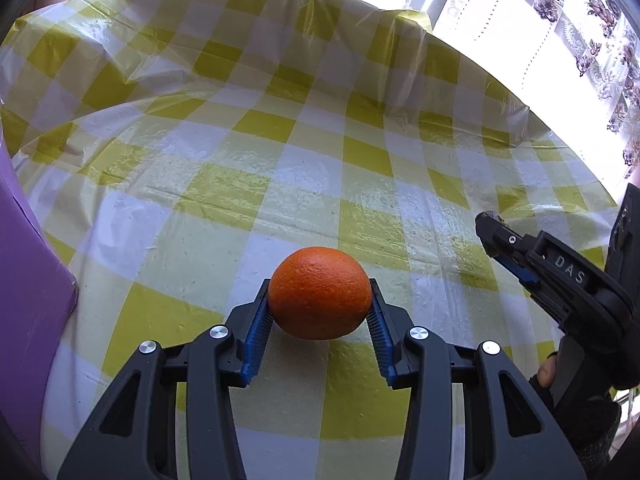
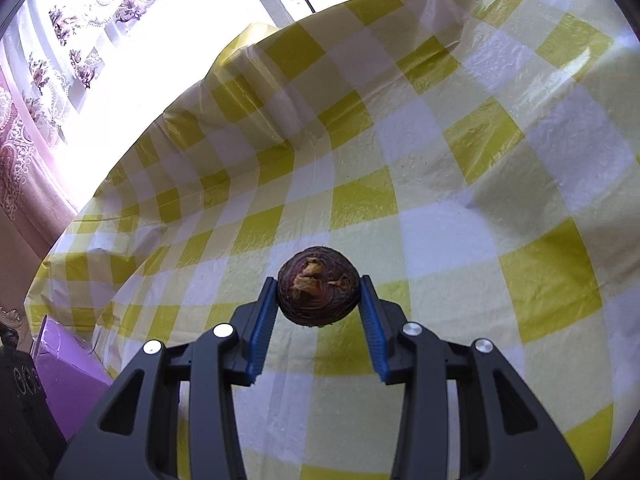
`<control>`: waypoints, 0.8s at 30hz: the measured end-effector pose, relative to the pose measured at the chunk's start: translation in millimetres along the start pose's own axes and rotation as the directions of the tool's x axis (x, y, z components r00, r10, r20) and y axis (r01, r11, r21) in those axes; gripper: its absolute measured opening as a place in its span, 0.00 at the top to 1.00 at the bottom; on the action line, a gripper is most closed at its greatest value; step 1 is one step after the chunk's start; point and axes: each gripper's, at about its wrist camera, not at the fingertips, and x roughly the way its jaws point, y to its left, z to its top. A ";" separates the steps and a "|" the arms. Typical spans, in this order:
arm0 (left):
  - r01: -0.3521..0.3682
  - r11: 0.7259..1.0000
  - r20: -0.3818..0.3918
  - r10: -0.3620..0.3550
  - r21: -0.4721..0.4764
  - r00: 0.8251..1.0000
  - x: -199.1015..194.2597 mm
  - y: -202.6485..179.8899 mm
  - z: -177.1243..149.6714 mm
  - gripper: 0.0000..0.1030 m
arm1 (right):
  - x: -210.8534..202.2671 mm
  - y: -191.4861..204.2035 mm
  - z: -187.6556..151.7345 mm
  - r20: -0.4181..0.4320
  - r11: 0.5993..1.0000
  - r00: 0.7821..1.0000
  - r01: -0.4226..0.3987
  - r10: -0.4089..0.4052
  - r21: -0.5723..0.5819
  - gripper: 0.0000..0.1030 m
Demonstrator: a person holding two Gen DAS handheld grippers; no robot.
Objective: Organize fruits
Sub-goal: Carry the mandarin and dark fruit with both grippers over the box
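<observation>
While each set of fingers is closed about a fruit, nothing looks sorted yet. The left gripper [image 1: 319,305] pinches an orange [image 1: 319,293] between its blue pads; the right gripper [image 2: 319,295] clamps a dark, wrinkled fruit [image 2: 319,291]. Both fruits hang just above the checked desk [image 1: 280,168]. Beyond the left fingers, to their left, stands a purple box [image 1: 28,272]; its contents are hidden. Judging by this, placing both fruits remains.

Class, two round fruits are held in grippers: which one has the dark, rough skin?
The small brown-purple fruit in the right gripper; the left gripper holds a smooth bright orange.
</observation>
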 end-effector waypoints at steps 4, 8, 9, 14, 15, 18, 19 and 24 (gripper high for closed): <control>-0.003 1.000 0.005 0.003 0.012 1.000 -1.2 -1.2 -0.5 0.59 | -21.0 4.7 -29.8 -0.031 1.000 0.999 0.014 -0.014 0.006 0.60; -0.004 1.000 0.007 0.004 0.003 1.000 -2.1 0.9 -0.3 0.59 | -41.8 13.2 -58.9 -0.049 0.999 0.998 0.048 -0.049 -0.017 0.60; -0.006 1.000 0.007 0.006 -0.004 1.000 -2.6 2.6 -0.3 0.59 | -46.5 15.0 -64.4 -0.046 0.998 0.997 0.055 -0.056 -0.023 0.60; -0.044 0.999 0.017 0.044 -0.011 0.999 -13.4 7.4 -6.6 0.59 | -58.2 25.1 -79.5 -0.036 0.996 0.997 0.069 -0.071 -0.057 0.60; -0.049 0.999 0.017 0.049 -0.009 0.999 -18.2 9.3 -11.3 0.59 | -59.5 26.7 -82.0 -0.038 0.996 0.997 0.066 -0.068 -0.062 0.60; -0.070 0.998 0.023 0.069 0.004 0.997 -34.1 14.3 -26.5 0.59 | -62.5 33.8 -89.1 -0.043 0.995 0.997 0.054 -0.058 -0.081 0.60; -0.074 0.997 0.029 0.074 0.012 0.997 -39.3 15.1 -31.0 0.59 | -63.4 36.5 -91.0 -0.044 0.995 0.998 0.051 -0.055 -0.088 0.60; -0.096 0.994 0.057 0.093 0.059 0.994 -57.9 16.2 -47.7 0.59 | -67.3 49.7 -101.7 -0.049 0.993 0.998 0.038 -0.044 -0.113 0.60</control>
